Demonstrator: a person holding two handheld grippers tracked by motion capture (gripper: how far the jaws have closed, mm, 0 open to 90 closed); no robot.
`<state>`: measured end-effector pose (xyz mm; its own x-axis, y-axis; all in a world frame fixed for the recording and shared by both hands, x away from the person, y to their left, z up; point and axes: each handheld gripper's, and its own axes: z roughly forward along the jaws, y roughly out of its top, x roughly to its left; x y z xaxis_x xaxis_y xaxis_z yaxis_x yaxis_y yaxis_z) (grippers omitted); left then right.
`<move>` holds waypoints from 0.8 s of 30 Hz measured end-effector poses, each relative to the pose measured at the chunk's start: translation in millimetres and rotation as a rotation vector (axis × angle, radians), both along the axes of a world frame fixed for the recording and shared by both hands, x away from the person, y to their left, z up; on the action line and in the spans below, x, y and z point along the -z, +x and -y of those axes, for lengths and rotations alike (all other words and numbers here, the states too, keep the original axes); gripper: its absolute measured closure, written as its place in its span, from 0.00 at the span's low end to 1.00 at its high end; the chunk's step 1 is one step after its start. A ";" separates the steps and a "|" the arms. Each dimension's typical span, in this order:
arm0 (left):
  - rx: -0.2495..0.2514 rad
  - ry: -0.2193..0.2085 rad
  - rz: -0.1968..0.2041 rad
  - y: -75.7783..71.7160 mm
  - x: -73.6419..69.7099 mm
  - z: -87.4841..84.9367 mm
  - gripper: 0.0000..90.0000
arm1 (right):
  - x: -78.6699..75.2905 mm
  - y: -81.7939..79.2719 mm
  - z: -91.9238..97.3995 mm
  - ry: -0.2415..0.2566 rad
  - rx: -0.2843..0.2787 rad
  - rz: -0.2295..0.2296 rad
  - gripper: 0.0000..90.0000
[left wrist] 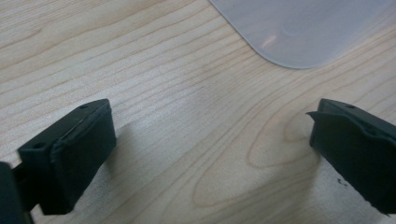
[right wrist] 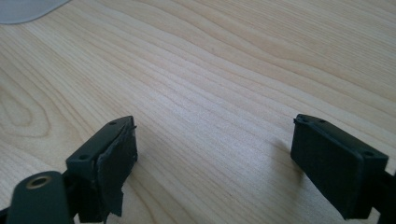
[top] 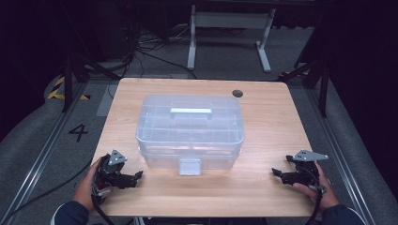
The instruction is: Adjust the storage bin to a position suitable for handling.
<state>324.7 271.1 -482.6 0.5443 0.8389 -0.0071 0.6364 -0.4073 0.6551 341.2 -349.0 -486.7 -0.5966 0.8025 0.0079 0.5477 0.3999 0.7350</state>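
A clear plastic storage box (top: pixel 190 129) with a lid, a top handle and a front latch (top: pixel 189 166) stands in the middle of the wooden table (top: pixel 267 117). My left gripper (top: pixel 138 176) rests near the front left corner, open and holding nothing, its jaws pointing toward the box. A rounded corner of the box (left wrist: pixel 303 28) lies beyond the left gripper (left wrist: pixel 210 144). My right gripper (top: pixel 275 173) sits near the front right, open and holding nothing, pointing left. In the right gripper view the right gripper (right wrist: pixel 215 158) hovers over bare wood.
A dark round cable hole (top: pixel 238 93) marks the table's far right. Behind the table stands a white frame (top: pixel 230 28) amid floor cables. A number 4 (top: pixel 78 132) is marked on the floor at the left. Bare wood flanks the box on both sides.
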 end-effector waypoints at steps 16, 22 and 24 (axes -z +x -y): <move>0.036 0.012 0.000 2.8 -0.6 -1.9 0.00 | -2.1 1.9 2.2 -0.012 -0.023 -0.013 0.18; 0.113 0.018 0.007 4.2 -0.7 -9.2 0.00 | -4.2 2.2 3.3 -0.020 -0.020 0.002 0.28; 0.110 0.002 -0.009 3.2 -0.4 -9.4 0.00 | -6.3 2.5 2.4 -0.019 -0.026 0.009 0.29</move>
<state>327.9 280.5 -482.3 0.6326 0.7744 -0.0108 0.5939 -0.4761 0.6486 343.8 -351.4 -480.3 -0.6170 0.7868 -0.0130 0.5303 0.4279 0.7319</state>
